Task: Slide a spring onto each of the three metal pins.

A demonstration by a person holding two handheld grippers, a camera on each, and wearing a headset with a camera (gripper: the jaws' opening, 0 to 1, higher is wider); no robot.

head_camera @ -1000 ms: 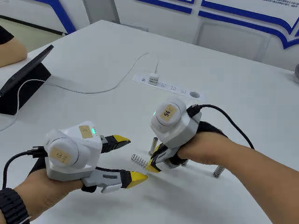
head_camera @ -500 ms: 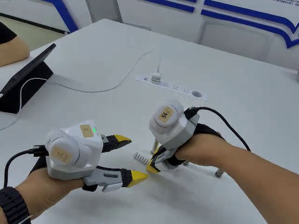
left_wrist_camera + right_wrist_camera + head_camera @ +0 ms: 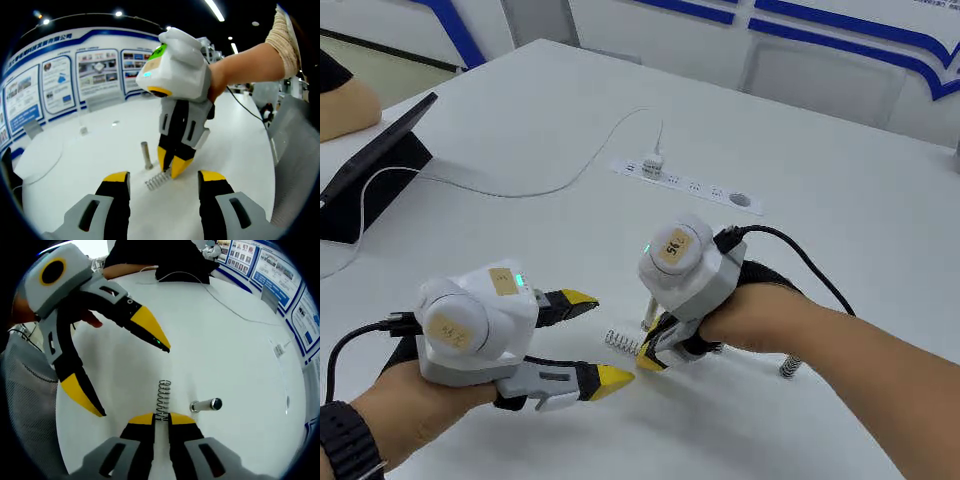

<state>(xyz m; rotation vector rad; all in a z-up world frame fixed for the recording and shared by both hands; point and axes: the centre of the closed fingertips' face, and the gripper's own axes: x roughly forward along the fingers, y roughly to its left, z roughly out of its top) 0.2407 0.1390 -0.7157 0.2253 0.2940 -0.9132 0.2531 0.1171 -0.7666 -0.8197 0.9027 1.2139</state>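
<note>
The right gripper (image 3: 648, 358) points down at the white table (image 3: 520, 130) near the middle of the head view, its yellow-tipped jaws pinched together on one end of a small spring (image 3: 620, 342). In the right gripper view the two tips of the gripper (image 3: 155, 420) meet around the near end of that spring (image 3: 163, 400), and the rest of the coil sticks out straight ahead of them. The spring seems to slant down towards the table, but whether its free end touches the surface is hard to tell. A short metal pin (image 3: 649, 312) stands on the table just beside the spring, partly hidden behind the right gripper in the head view. The left gripper view shows the pin (image 3: 146, 155) upright, close behind the spring (image 3: 158, 180) and the right gripper's tips (image 3: 172, 167). The left gripper (image 3: 598, 338) is held low to the left with its jaws spread wide and nothing between them. It points towards the spring, near it but apart from it. A second spring (image 3: 788, 367) lies on the table by the person's right forearm. Farther back are a white power strip (image 3: 685, 185) with a cable (image 3: 550, 180) trailing left, and a dark tablet (image 3: 370, 170) propped at the table's left edge.
</note>
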